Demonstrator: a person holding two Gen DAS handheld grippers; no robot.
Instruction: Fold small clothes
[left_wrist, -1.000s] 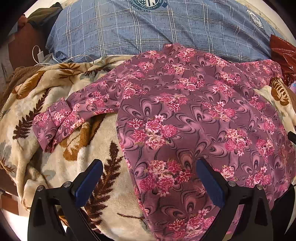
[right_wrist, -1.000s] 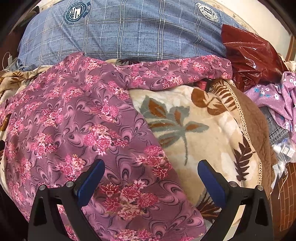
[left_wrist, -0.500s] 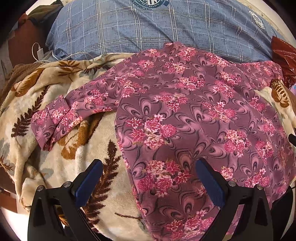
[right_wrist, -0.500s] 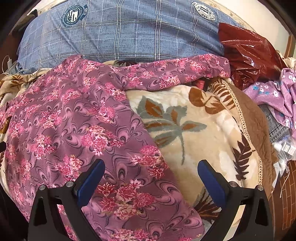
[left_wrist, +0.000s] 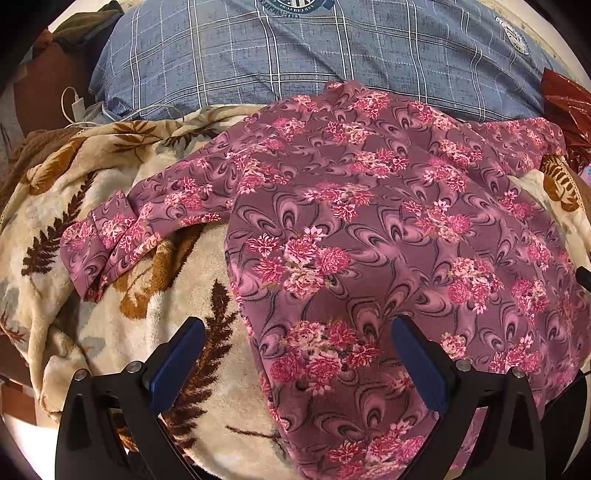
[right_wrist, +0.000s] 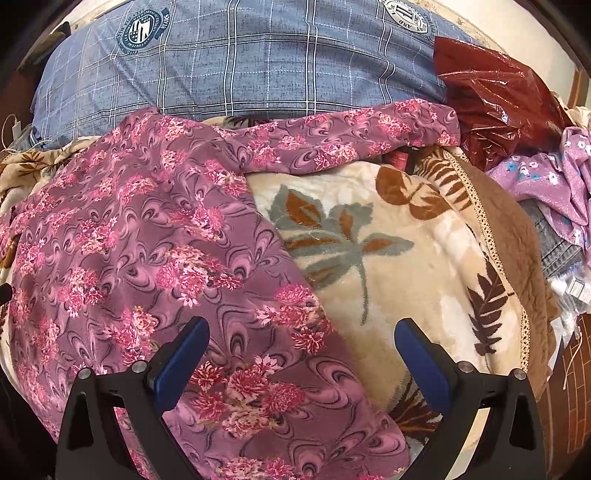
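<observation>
A mauve top with pink flowers (left_wrist: 369, 229) lies spread flat on a cream leaf-print blanket (left_wrist: 122, 314). Its left sleeve (left_wrist: 122, 232) reaches out to the left, and its right sleeve (right_wrist: 354, 136) stretches along the back in the right wrist view. My left gripper (left_wrist: 295, 354) is open and empty, hovering over the top's lower left edge. My right gripper (right_wrist: 303, 354) is open and empty over the top's lower right edge (right_wrist: 258, 369), with the blanket (right_wrist: 388, 258) beyond it.
A blue plaid pillow (left_wrist: 295, 55) lies behind the top, also in the right wrist view (right_wrist: 240, 62). A white charger and cable (left_wrist: 75, 107) sit at the back left. A dark red plastic bag (right_wrist: 495, 99) and a purple flowered garment (right_wrist: 546, 177) lie at the right.
Both views have shifted slightly; the grippers drifted a little over the top. Both grippers stay open and the top lies as before.
</observation>
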